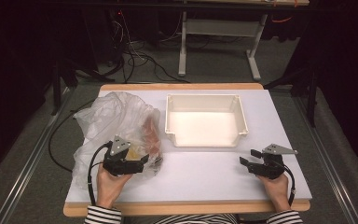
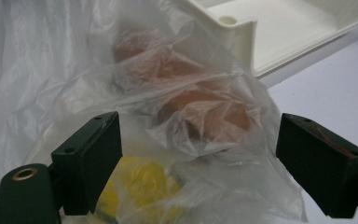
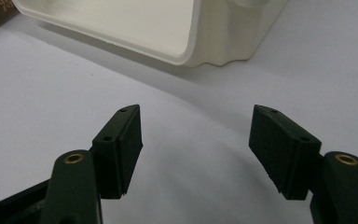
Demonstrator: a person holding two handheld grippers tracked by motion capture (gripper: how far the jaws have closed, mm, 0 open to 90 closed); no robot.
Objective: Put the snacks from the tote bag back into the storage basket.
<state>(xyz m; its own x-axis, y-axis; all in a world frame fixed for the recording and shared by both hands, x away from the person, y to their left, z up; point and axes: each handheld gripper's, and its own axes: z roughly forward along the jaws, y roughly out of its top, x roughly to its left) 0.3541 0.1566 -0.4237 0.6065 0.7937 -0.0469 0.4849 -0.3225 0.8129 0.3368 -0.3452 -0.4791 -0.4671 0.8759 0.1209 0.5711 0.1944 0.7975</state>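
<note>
Lying btwn wide-open left gripper (image 2: 198,163) jaws, untouched: plastic bag (image 2: 205,140); right gripper (image 3: 196,154) open.

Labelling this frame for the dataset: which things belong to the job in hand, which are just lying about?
In the job:
- plastic bag, at the open left gripper
- reddish-brown item and yellow item inside it
- white bin, likely the target

Lying about:
- cables on the floor
- table frame behind

The right gripper rests open, idle.

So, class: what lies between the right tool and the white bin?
Nothing: the stretch of white table between the right tool and the white bin is bare, as the right gripper view shows.
</note>
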